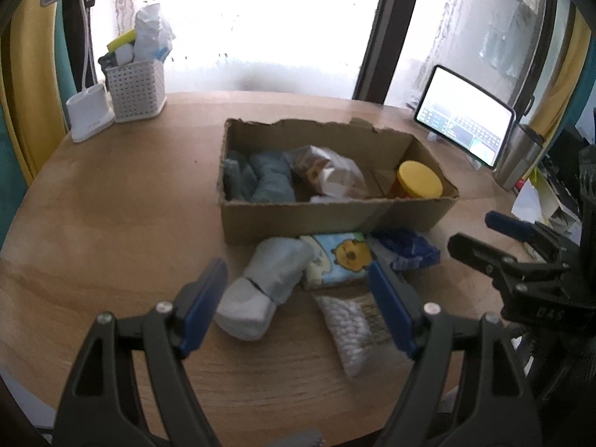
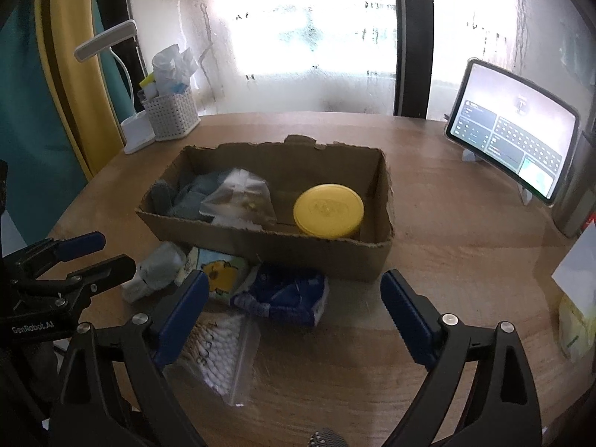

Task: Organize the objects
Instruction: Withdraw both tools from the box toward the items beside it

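An open cardboard box stands mid-table. Inside lie blue-grey cloths, a clear bag and a yellow-lidded jar. In front of the box lie a grey rolled sock, a bear-print tissue pack, a blue packet and a bag of cotton swabs. My left gripper hovers open over the sock and tissue pack. My right gripper is open wide above the blue packet, touching nothing.
The round wooden table carries a white perforated basket and a white lamp base at the back left. A lit tablet on a stand, a steel tumbler and papers sit at the right.
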`<state>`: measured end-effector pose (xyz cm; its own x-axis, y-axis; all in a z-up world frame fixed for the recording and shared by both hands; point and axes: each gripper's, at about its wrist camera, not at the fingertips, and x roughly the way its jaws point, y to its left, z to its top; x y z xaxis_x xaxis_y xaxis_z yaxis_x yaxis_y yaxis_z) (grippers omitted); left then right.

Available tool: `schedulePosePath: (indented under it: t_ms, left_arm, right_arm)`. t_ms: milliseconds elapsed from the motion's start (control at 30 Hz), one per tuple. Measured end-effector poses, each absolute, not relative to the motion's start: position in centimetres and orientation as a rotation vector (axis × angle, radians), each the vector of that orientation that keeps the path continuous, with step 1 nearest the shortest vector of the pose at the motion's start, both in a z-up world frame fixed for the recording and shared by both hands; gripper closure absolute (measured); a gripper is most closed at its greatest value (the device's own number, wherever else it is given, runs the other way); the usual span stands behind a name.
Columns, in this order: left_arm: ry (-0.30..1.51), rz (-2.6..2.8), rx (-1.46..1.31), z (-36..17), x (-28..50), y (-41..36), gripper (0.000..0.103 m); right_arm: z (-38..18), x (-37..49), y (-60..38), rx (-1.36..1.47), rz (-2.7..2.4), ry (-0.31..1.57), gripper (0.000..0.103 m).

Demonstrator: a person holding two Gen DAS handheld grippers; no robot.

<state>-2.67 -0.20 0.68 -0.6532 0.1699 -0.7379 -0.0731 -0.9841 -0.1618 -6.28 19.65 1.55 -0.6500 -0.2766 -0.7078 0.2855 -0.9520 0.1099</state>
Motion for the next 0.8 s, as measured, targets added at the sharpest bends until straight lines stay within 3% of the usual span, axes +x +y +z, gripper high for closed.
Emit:
schedulePosePath:
  t_ms: [800]
  left_arm:
    - [-0.205,2.660,-1.350,-2.2,-2.0,2.0,0.022]
  right_arm:
    - [-0.6,-4.5,21.4,1.192,-2.586,-0.035,0.008]
